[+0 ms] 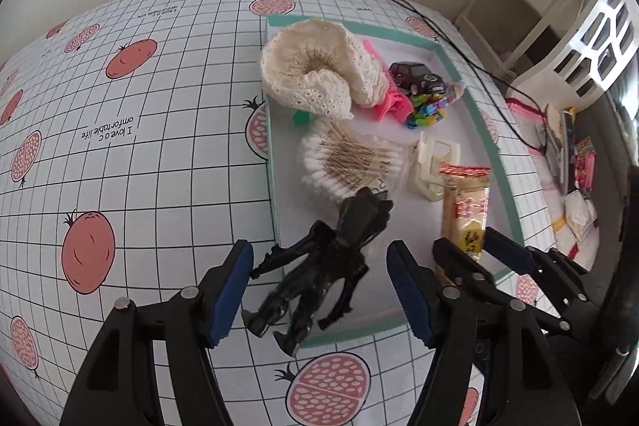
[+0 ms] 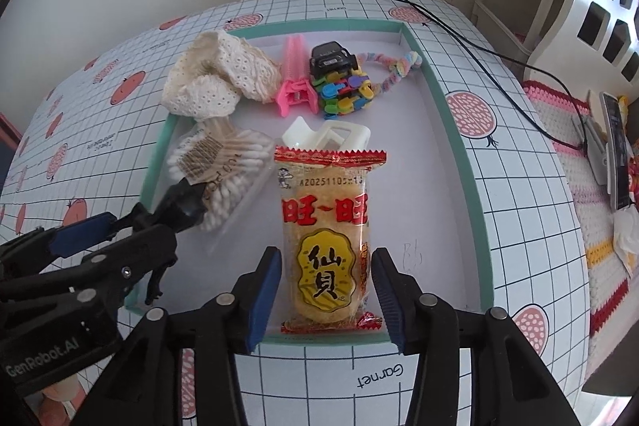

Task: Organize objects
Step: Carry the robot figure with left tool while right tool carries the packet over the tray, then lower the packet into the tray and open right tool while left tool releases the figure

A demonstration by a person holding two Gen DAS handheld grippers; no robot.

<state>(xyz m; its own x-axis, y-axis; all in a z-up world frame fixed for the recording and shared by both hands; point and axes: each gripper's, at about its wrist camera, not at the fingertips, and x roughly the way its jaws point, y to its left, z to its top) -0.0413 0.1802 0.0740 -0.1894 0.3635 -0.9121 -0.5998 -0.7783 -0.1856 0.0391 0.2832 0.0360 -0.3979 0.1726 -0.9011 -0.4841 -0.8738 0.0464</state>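
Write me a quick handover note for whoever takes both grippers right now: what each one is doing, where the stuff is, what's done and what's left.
Left gripper: open, its fingers on either side of the black toy action figure, which lies across the near-left corner of the shallow green-rimmed white tray.
Right gripper: open, straddling the red and yellow rice cracker packet, which lies flat in the tray.
Already in the tray: cream lace cloth, bag of cotton swabs, pink comb, colourful plastic clips, small black toy car, white plastic clip, pastel twisted rope.
Left: no grasp on either item; whether each is being picked or was just released can't be told.
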